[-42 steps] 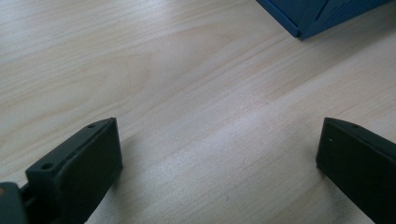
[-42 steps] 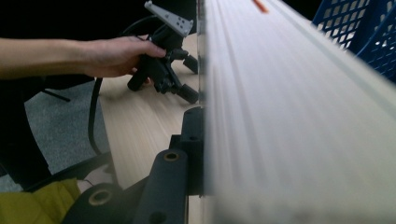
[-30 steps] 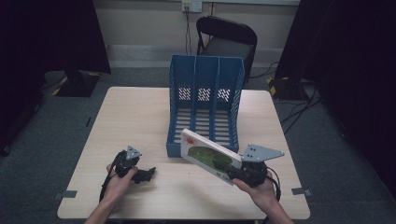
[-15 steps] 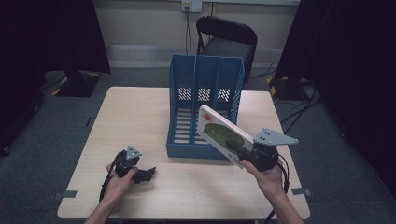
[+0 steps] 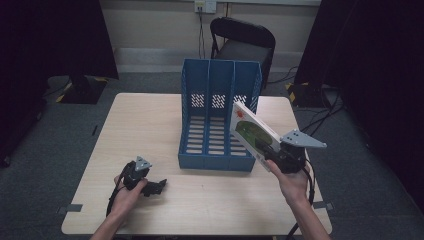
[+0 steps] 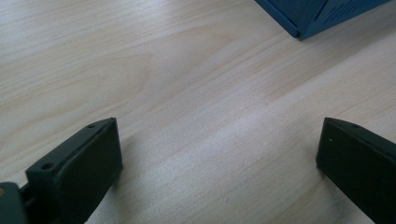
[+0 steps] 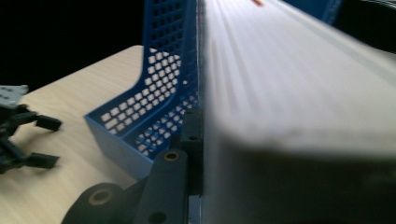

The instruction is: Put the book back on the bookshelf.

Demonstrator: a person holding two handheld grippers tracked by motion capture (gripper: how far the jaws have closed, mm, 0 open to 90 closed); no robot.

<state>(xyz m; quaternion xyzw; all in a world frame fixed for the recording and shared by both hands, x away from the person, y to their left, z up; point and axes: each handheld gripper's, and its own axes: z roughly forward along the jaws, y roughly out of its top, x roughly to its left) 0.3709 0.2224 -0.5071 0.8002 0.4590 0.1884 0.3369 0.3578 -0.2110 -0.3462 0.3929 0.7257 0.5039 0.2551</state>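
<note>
From the high view, your right gripper [image 5: 276, 156] is lifted off the table [image 5: 150, 125] at its near right side, clamped on the lower end of a white book [image 5: 254, 134] with a green and red cover. The book is tilted, its top corner leaning toward the right wall of the blue three-slot file holder [image 5: 219, 117], which stands upright at the middle of the table; whether book and holder touch cannot be told here. Your left gripper [image 5: 155, 187] rests on the table at the near left, well apart from the holder, with your left hand [image 5: 127, 190] around it. A black chair [image 5: 242, 42] stands beyond the far edge of the table.

In the left gripper view, your left gripper [image 6: 219, 154] has its two black jaws spread wide with bare wood between them and nothing in its hold. A corner of the blue holder [image 6: 322, 14] shows at the top right.

In the right gripper view, your right gripper's visible jaw is pressed flat against the book [image 7: 299, 93], which lies blurred across the right side. The holder's perforated wall [image 7: 163, 93] stands just beside the book on the left. Farther left, your left gripper [image 7: 44, 142] lies on the table, open.
</note>
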